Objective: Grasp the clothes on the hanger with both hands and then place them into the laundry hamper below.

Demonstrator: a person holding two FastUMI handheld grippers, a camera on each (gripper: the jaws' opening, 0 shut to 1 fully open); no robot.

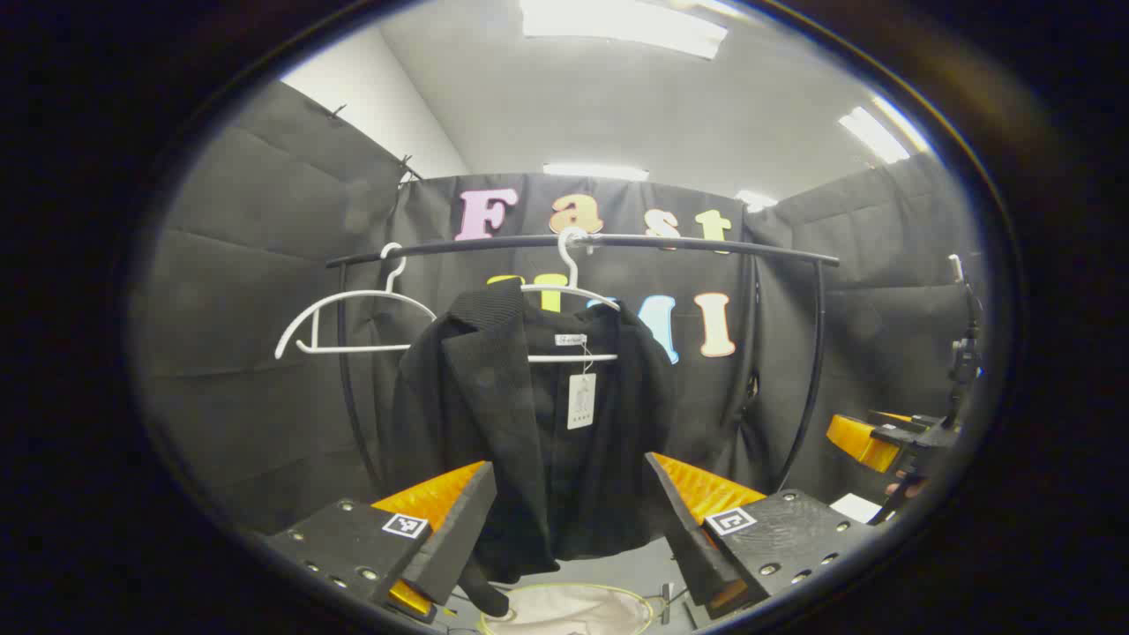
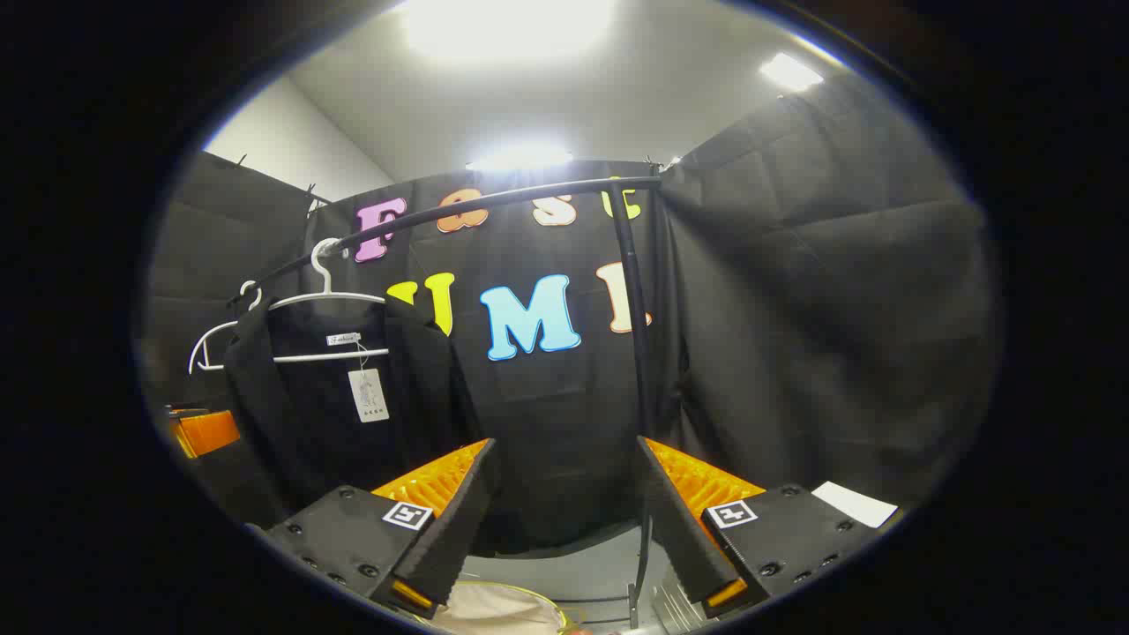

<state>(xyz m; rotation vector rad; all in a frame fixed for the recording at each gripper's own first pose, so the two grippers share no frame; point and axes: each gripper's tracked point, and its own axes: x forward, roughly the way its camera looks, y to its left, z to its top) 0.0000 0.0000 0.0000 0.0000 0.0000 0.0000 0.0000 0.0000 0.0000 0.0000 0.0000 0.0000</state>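
Ahead, beyond the wide-open left gripper (image 1: pixel 569 511), the black jacket (image 1: pixel 529 423) hangs untouched on its hanger (image 1: pixel 569 291); the right gripper (image 2: pixel 564 503), also wide, sits right of it.

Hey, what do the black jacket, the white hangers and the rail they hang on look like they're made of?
The jacket looks like a matte woven cloth, maybe wool-like, with a ribbed collar; it soaks up light. The hangers look like thin wire with a smooth white coat, though plastic is possible. The rail looks like a black metal tube with a faint sheen.
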